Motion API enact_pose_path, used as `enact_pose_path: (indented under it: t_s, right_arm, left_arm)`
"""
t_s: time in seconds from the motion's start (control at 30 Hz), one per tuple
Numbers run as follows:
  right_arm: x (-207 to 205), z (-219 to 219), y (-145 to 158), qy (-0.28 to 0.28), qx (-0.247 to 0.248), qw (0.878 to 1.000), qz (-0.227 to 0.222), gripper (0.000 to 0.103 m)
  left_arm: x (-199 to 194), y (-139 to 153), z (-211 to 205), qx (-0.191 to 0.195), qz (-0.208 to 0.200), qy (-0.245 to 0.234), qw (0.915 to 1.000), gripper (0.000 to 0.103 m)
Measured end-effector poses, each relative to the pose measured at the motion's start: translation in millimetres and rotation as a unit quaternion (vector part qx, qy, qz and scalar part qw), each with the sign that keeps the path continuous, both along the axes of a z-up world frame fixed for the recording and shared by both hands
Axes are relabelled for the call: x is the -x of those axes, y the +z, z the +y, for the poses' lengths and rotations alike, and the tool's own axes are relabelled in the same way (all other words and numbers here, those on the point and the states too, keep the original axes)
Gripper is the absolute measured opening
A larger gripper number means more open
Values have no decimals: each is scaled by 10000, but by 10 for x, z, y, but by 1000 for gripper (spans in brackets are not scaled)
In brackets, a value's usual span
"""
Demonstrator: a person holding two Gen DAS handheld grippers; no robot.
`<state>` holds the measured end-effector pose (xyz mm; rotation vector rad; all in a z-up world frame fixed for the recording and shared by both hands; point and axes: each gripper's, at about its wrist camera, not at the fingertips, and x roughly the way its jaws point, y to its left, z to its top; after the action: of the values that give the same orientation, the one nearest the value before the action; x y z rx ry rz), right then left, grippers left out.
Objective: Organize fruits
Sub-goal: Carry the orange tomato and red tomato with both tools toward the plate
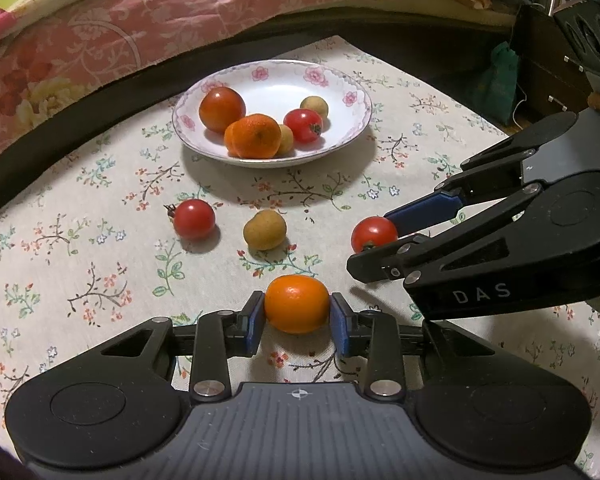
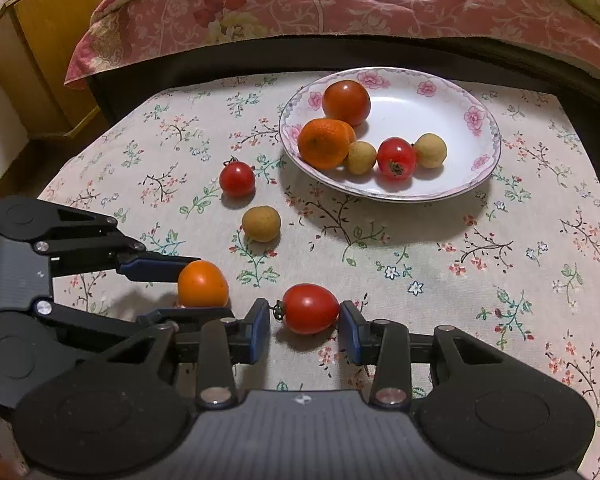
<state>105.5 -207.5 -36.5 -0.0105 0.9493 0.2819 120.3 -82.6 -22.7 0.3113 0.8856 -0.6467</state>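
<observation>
Fruits, left wrist view: a small orange (image 1: 297, 303) sits on the flowered tablecloth (image 1: 100, 272) between the blue pads of the left gripper (image 1: 298, 322); both pads press its sides, so the tongs are clamped on it. Beyond lie a loose tomato (image 1: 194, 219) and a tan longan (image 1: 264, 229). The flowered plate (image 1: 356, 98) farther back holds a large tomato, an orange, a small tomato and two longans. At right, the right gripper (image 1: 374, 240) has a red tomato (image 1: 373, 233) at its tips.

Right wrist view: that tomato (image 2: 310, 308) lies between the right gripper's (image 2: 306, 326) pads. The right pad touches it; the left pad stands just off the stem end, so not fully clamped. To the left, the left gripper (image 2: 196, 286) holds the small orange (image 2: 202, 284). The plate (image 2: 452, 92) is behind, right of centre.
</observation>
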Motion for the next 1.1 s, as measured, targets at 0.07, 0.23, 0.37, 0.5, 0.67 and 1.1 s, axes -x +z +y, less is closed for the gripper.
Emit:
enact_pose_path:
  t_s: [0.07,0.23,0.37,0.5,0.67,1.1]
  right_arm:
    - [9,-4,16,-9,-3,10000,-28,38]
    - [16,-15,31,-30,-3,10000,-40,38]
    - [14,-36,35,-53,14,10000,-28,38]
    - [14,-34,25,-55,22,10000,-2,38]
    - [12,-33,11,-63,34,10000,31,38]
    - [9,-27,24,-85,41,10000,5,38]
  left_arm:
    - [-3,6,1,1,-13,3,10000,42]
    - [-12,14,12,1,-25,38,10000,42]
    - [-28,17,23,-1,-29,69,10000,42]
    - [-41,16,26,-5,-18,104,9999,42]
    - [-60,28,29,22,-34,127,9999,42]
    - [-82,41,22,34,-93,178,9998,42]
